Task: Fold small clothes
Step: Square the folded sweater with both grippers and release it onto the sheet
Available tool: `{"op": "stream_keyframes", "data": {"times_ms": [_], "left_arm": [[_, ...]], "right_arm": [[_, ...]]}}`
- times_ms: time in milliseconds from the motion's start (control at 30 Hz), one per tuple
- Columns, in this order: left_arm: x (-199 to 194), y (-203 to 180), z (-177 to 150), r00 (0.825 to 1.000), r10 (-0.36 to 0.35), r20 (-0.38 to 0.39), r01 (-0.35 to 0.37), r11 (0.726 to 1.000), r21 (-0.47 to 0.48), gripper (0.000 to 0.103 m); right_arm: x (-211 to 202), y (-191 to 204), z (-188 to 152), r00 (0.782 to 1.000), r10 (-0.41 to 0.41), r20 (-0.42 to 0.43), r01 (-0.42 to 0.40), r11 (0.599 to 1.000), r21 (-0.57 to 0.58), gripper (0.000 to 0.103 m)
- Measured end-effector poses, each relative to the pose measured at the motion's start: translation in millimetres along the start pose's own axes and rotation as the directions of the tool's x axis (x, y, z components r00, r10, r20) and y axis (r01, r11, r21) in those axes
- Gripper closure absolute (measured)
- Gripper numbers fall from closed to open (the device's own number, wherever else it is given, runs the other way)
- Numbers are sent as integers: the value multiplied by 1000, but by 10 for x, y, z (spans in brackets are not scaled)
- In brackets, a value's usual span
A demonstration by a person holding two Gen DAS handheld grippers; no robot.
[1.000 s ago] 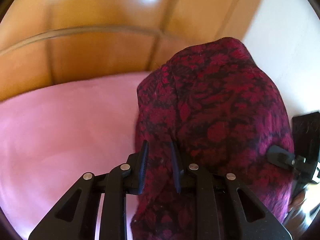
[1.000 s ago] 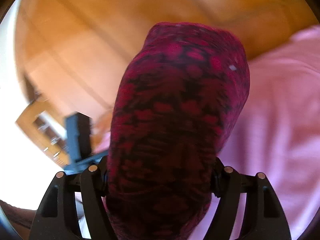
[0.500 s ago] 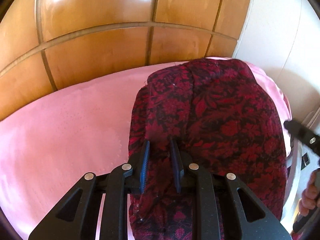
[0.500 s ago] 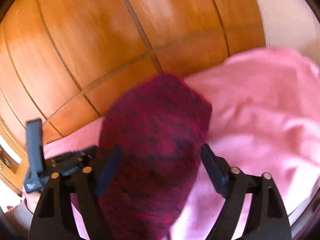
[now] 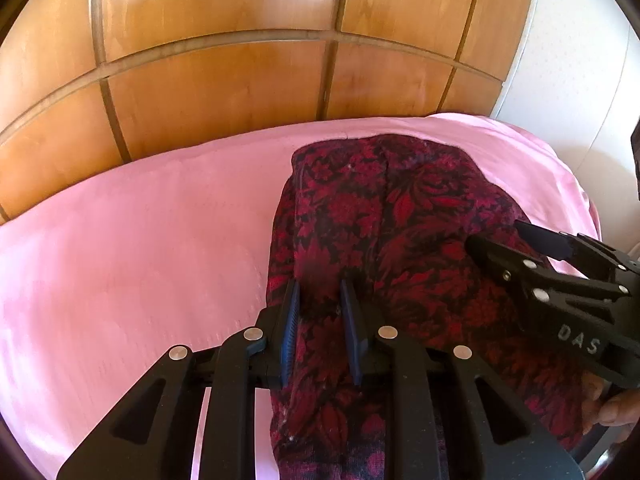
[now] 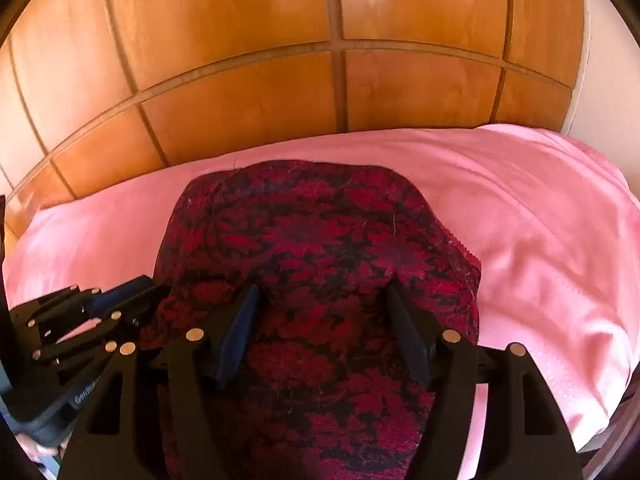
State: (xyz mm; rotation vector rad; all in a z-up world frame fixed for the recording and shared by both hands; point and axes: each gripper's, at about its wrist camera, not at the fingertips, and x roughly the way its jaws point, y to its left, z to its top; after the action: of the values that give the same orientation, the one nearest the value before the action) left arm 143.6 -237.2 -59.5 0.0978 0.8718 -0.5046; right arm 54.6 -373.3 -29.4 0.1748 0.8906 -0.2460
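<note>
My left gripper [image 5: 320, 312] pinches a raised fold of the dark red and black floral knit garment [image 5: 400, 240], which lies ahead of it on the pink bedsheet [image 5: 140, 240]. The right gripper [image 5: 516, 248] reaches in from my right, over the cloth. Beyond stands a glossy panelled wooden headboard [image 5: 240, 80].

Both black grippers, left gripper [image 5: 320, 320] and right gripper [image 6: 320, 328], have silver rivets and blue pads [image 5: 290, 328].

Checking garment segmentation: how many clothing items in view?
1: the red-and-black floral garment on the pink sheet, pinched by the left gripper, lying between the open right gripper fingers. Its folds may hide more.
</note>
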Motion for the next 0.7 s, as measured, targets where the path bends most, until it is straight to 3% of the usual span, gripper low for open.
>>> {"op": "stream_keyframes", "data": {"times_ms": [100, 200, 300, 467, 700], "left_arm": [[-1, -45, -53, 1000, 12, 16, -12, 1000, 24, 83], [-7, 9, 39, 1000, -4, 11, 4, 1000, -17, 83], [-108, 53, 27, 999, 10, 42, -9, 999, -40, 66], [-253, 65, -52, 997, 6, 79, 0, 998, -64, 64], [-465, 20, -126, 990, 24, 140, -16, 998, -58, 58]], "right_arm": [[-64, 25, -193, 999, -16, 47, 17, 999, -30, 37], [-49, 43, -197, 997, -36, 74, 36, 999, -3, 37], [-82, 68, -148, 995, -65, 77, 66, 998, -1, 34], [-238, 88, -171, 988, -127, 88, 121, 991, 62, 12], [-508, 160, -284, 981, -155, 114, 143, 983, 112, 5]]}}
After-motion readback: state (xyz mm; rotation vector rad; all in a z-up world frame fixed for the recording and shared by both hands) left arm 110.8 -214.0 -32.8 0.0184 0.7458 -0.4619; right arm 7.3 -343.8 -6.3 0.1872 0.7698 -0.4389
